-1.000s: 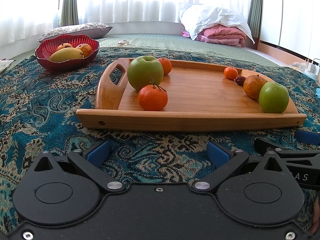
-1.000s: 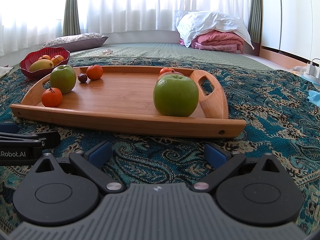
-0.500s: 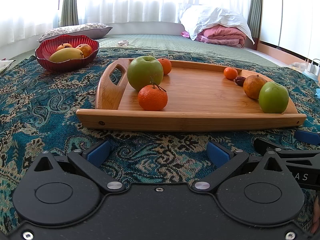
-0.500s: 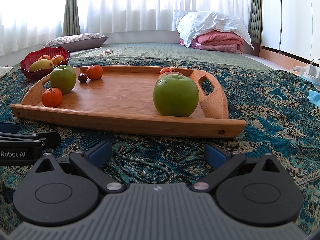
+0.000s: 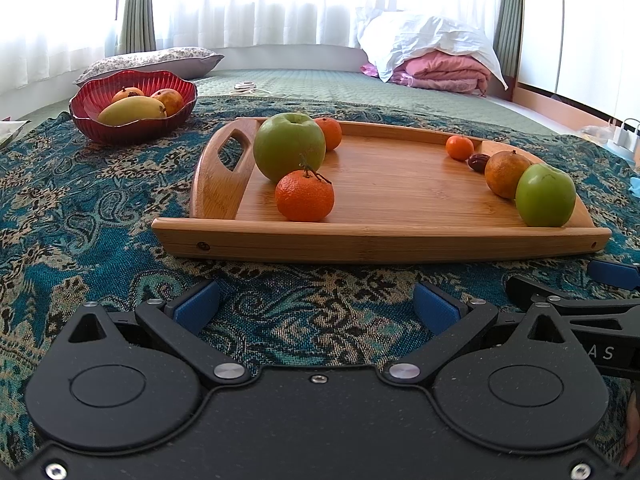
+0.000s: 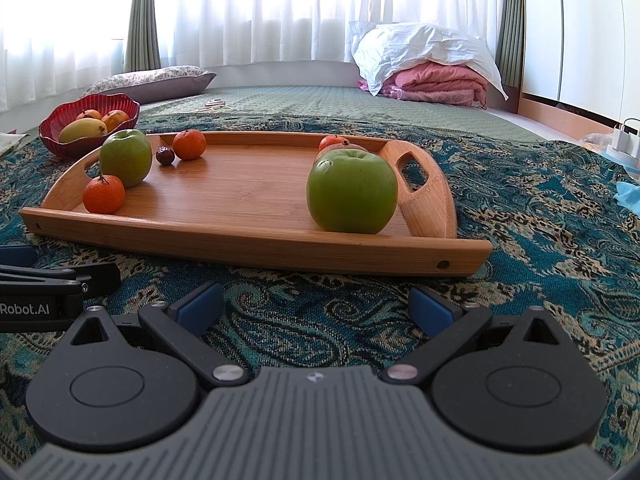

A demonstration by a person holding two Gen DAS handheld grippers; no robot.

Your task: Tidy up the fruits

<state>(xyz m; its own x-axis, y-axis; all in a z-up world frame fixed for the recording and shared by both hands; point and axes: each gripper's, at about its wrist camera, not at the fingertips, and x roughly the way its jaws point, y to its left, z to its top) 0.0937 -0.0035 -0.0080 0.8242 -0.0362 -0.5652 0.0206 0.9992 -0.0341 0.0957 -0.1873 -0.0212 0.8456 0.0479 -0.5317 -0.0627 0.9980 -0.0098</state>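
A wooden tray [image 5: 400, 184] [image 6: 248, 196] lies on the patterned cloth ahead of both grippers. At its left end sit a green apple [image 5: 289, 147] [image 6: 125, 157] and a stemmed tangerine [image 5: 305, 196] [image 6: 103, 194]. At its right end another green apple [image 5: 545, 195] [image 6: 352, 191] stands in front of an orange [image 5: 505, 174]. Small tangerines [image 5: 459, 147] [image 6: 189, 144] and a dark date [image 5: 478, 162] [image 6: 165, 156] lie farther back. My left gripper [image 5: 316, 308] and right gripper [image 6: 316, 308] hover open and empty just before the tray's near rim.
A red bowl [image 5: 134, 126] [image 6: 86, 126] holding a mango and other fruit stands beyond the tray's left end. Past the cloth are a flat pillow [image 5: 152, 60], folded pink and white bedding [image 5: 436, 60], and a cabinet wall at right.
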